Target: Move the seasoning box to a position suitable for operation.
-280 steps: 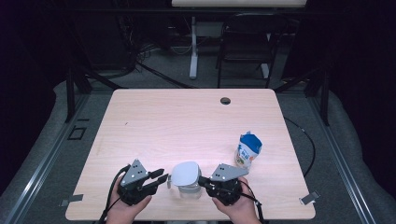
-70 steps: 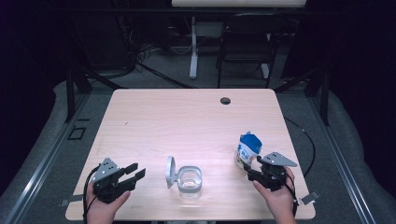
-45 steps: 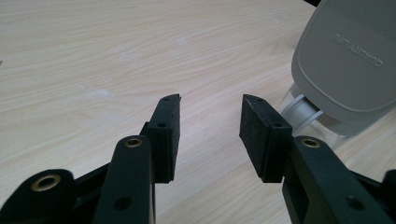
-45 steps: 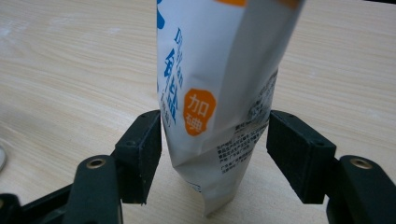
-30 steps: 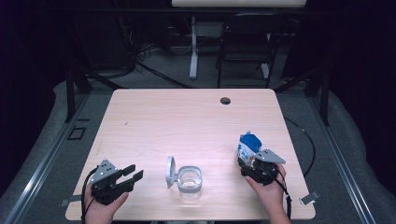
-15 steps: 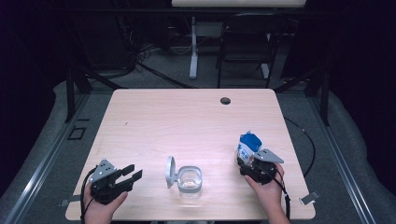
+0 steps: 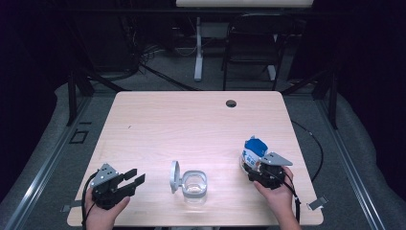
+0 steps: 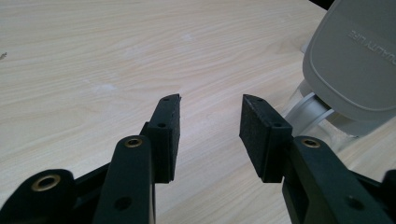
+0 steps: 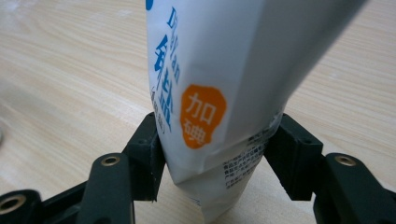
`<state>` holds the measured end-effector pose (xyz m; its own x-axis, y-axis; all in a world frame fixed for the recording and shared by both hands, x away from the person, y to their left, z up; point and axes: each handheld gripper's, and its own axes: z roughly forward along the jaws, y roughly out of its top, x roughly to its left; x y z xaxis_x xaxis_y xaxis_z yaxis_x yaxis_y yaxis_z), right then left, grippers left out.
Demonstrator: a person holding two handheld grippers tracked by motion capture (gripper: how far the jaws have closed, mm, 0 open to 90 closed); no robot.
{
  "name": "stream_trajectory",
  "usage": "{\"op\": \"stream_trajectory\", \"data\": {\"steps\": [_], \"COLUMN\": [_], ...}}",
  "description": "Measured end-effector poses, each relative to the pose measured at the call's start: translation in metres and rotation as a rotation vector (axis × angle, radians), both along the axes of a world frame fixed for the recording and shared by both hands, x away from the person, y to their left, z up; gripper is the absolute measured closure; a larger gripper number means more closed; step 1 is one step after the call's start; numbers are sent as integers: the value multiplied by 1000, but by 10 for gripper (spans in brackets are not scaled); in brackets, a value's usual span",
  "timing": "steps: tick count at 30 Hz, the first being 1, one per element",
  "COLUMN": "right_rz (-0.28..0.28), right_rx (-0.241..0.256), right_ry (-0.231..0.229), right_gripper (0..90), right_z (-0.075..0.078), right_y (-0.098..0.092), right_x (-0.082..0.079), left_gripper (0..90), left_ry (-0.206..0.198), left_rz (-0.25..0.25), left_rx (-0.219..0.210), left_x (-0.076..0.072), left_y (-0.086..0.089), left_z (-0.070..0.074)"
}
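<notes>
Since the frame of nine seconds ago, both grippers have left the clear jar they flanked at the front middle of the table: its grey hinged lid now stands flipped open at the jar's left, the left gripper has drawn back to the front left corner, and the right gripper has gone over to the blue-and-white salt bag near the front right. That bag stands upright, and the right jaws are closed around its lower part, pinching the soft white film from both sides; gripping low probably keeps the pouch steady for lifting and tipping toward the open jar. The left jaws stand apart with nothing between them, parked near the jar, likely ready to brace it. From the high view one gets the layout: jar between the two hands, bag well to its right. In the right gripper view the contact is plain, with the bag creased where the pads press it, an orange label and blue printing legible. Looking along the left gripper, the grey lid looms just beyond the right jaw, bearing embossed lettering.
</notes>
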<state>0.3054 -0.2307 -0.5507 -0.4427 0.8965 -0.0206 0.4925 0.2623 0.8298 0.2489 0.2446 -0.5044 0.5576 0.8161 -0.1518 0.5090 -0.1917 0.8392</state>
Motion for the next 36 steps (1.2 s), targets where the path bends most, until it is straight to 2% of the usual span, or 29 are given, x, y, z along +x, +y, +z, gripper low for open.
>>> {"op": "stream_trajectory", "data": {"steps": [8, 10, 15, 24, 27, 30, 36], "right_rz": [58, 94, 115, 77, 46, 37, 13], "right_rx": [12, 13, 5, 3, 25, 24, -4], "right_ry": [10, 12, 7, -17, -25, -25, -42], "right_gripper": [438, 437, 434, 415, 395, 386, 358], "right_z": [1, 1, 0, -2, -6, -8, -12], "right_y": [1, 1, -1, 4, 7, 8, 12], "right_x": [-2, -2, -3, -7, -8, -8, -10], "left_gripper": [588, 588, 588, 588, 588, 588, 588], "left_ry": [-5, -5, -1, -3, -5, -5, -1], "left_rz": [3, 3, 5, 8, 10, 10, 15], "left_rx": [-6, -5, -2, -6, -12, -13, -16], "left_x": [0, 0, 0, 0, 0, 0, 0], "left_y": [1, 1, 3, 3, 3, 4, 6], "left_z": [1, 1, 1, 1, 1, 1, 1]}}
